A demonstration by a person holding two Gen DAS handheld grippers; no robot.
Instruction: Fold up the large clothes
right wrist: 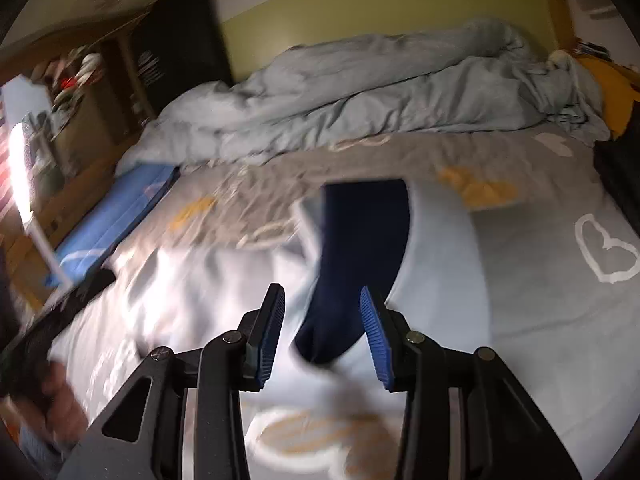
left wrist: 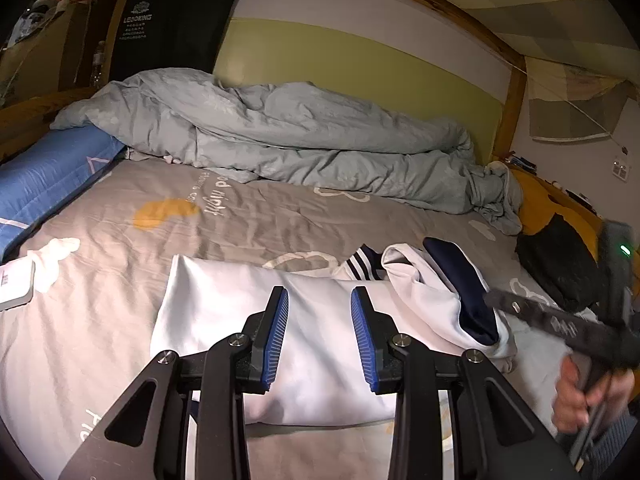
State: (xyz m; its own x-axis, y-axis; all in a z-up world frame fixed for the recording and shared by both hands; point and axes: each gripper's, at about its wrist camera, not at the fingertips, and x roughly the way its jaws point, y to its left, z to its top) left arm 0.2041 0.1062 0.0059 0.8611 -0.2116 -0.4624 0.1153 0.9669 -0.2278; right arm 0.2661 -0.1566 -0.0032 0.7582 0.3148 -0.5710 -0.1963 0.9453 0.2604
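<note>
A large white garment (left wrist: 320, 360) with a navy panel (left wrist: 460, 280) and striped trim (left wrist: 362, 266) lies partly folded on the grey bed sheet (left wrist: 200, 220). My left gripper (left wrist: 320, 296) hovers open over the flat white part, with nothing between its blue pads. In the right wrist view, which is blurred, the white garment (right wrist: 180, 280) spreads to the left and the navy panel (right wrist: 360, 240) runs up from the right gripper (right wrist: 322, 296). That gripper's jaws stand apart and the navy cloth lies between them unpinched. A hand (left wrist: 580, 392) carries the right gripper at the left view's right edge.
A rumpled grey-green duvet (left wrist: 300, 132) lies along the far wall. A blue pillow (left wrist: 48, 176) sits at the left, with a white flat object (left wrist: 14, 284) near it. Black and yellow clothes (left wrist: 556, 264) are heaped at the right by the wooden bed frame (left wrist: 514, 100).
</note>
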